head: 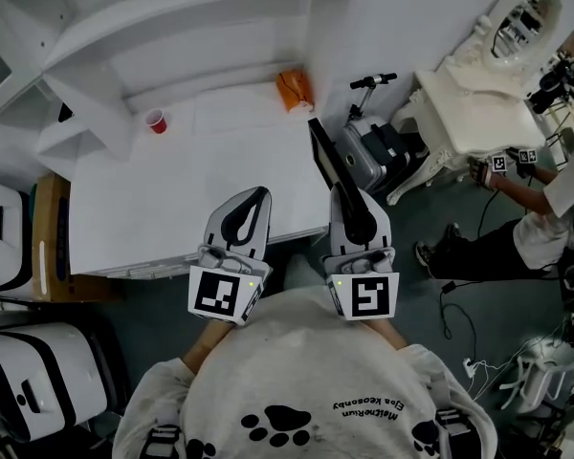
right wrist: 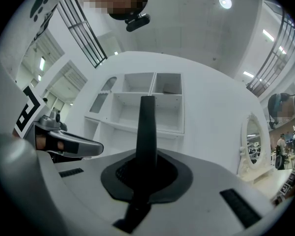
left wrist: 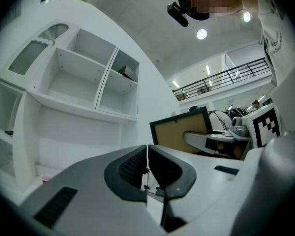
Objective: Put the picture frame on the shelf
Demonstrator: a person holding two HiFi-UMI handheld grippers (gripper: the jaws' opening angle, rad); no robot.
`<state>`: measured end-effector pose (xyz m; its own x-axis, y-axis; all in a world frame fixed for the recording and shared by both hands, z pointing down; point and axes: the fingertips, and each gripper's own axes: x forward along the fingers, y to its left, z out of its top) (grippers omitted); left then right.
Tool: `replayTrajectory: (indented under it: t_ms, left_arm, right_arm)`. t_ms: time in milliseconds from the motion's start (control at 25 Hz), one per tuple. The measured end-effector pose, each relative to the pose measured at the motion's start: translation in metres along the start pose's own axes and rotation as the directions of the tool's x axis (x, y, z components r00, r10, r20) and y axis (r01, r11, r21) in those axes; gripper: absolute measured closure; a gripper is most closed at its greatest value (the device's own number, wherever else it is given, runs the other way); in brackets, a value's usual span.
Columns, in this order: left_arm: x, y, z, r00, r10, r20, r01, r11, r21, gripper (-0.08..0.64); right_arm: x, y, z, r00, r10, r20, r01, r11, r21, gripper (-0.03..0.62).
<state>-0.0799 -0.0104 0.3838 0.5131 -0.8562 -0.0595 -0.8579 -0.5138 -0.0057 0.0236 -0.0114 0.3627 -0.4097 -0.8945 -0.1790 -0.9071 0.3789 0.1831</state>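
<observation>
Carry step: right tool (head: pixel 343 195) clamped on black-rimmed, brown-backed picture frame (head: pixel 322 156), at edge of white desk (head: pixel 172 199). Left tool (head: pixel 254 199) jaws together, nothing between. Next, likely: raise frame to white shelf unit (right wrist: pixel 152 100), stand it upright in a compartment, release.

right claw (head: pixel 343 195) gripping black picture frame (head: pixel 322 155), left claw (head: pixel 255 199) over white table (head: pixel 172 208), red cup (head: pixel 157 120)

I see the picture frame (right wrist: pixel 147 127) only edge-on, its lower end buried between the jaws of the right gripper (right wrist: pixel 146 168). The orange thing (head: pixel 294 90) at the table's (head: pixel 172 208) back edge is too small to name. So is the dark item (left wrist: pixel 129 73) in the upper right compartment of the shelf (left wrist: pixel 78 77).
</observation>
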Motion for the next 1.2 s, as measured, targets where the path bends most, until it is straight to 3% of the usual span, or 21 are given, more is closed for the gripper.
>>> replayTrajectory:
  t_ms: [400,880,1200]
  left_arm:
    - [0.043,0.015,0.005,1.0,0.009,0.01,-0.009,1.0,-0.005,0.535]
    - [0.132,0.045,0.019,1.0,0.02,0.019,-0.02,1.0,0.011,0.535]
    - [0.173,0.06,0.027,0.997,0.068,0.043,-0.069,0.997,0.022,0.535]
  right_arm:
    - [0.043,-0.021,-0.002,0.999,0.032,0.028,-0.032,0.999,0.002,0.554]
    - [0.124,-0.072,-0.01,0.997,0.061,0.051,-0.061,0.998,0.004,0.554]
    - [0.166,-0.097,0.004,0.988,0.085,0.129,-0.092,0.994,0.053,0.554]
